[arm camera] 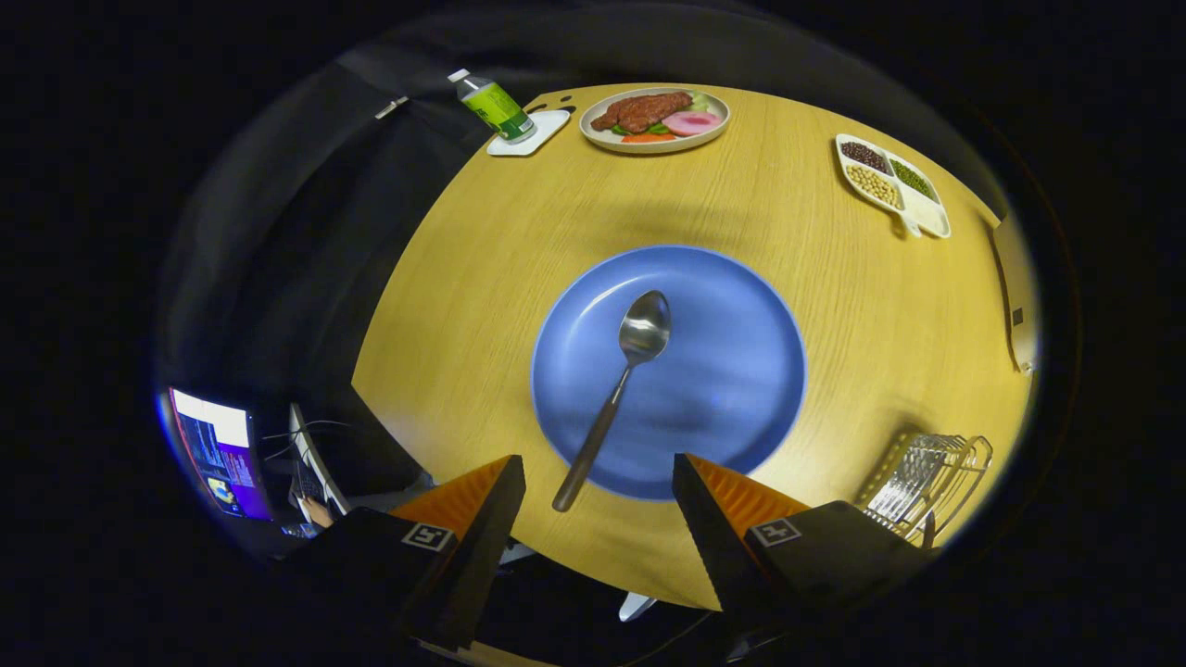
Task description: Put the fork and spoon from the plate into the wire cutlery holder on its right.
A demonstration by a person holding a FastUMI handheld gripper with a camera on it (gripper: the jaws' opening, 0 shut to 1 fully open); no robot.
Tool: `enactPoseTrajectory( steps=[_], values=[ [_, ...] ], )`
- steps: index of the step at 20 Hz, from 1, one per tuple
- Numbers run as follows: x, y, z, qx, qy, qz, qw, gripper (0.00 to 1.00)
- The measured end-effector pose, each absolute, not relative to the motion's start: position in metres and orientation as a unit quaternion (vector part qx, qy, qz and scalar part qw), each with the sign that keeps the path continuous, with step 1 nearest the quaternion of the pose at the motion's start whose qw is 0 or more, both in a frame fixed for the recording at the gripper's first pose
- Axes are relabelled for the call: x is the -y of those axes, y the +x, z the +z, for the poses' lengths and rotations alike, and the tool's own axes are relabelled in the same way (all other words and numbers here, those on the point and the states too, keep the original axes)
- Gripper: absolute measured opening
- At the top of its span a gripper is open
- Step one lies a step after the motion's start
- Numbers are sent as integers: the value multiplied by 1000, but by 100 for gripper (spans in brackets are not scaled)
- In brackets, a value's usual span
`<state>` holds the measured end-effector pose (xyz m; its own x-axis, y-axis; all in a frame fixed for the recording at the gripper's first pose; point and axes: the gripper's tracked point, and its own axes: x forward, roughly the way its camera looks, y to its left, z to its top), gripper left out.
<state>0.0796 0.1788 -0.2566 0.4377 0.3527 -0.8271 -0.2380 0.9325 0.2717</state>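
Roughly halfway, by the look of it. Gripper (598, 486) spread wide, holding nothing, fingers flanking the spoon (613, 394) handle on the blue plate (732, 371). No fork there; possibly inside the wire cutlery holder (927, 477), near right.

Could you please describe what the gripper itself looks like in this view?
The gripper has two wedge-shaped fingers that taper to points, black on their inner faces and ribbed orange on their outer faces. Each finger joins a black block bearing a small square black-and-white marker. The fingers stand apart, open.
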Motion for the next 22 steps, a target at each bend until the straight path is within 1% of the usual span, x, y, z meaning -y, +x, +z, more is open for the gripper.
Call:
enactPoseTrajectory(
  steps=[3, 7, 9, 11, 12, 13, 15, 20, 21, 22],
  values=[
    [-186, 98, -278, -511, 76, 148, 843, 100],
    [-184, 105, -296, -524, 90, 116, 839, 99],
    [-185, 104, -304, -535, 93, 113, 832, 98],
    [-189, 104, -308, -541, 100, 113, 827, 92],
    [-188, 104, -309, -543, 100, 108, 826, 86],
    [-190, 105, -309, -541, 106, 111, 827, 85],
    [-193, 104, -312, -553, 113, 114, 817, 74],
    [-191, 101, -320, -565, 118, 108, 810, 22],
    [-190, 100, -319, -566, 126, 110, 807, 17],
    [-191, 99, -319, -568, 135, 114, 804, 18]
  ],
)
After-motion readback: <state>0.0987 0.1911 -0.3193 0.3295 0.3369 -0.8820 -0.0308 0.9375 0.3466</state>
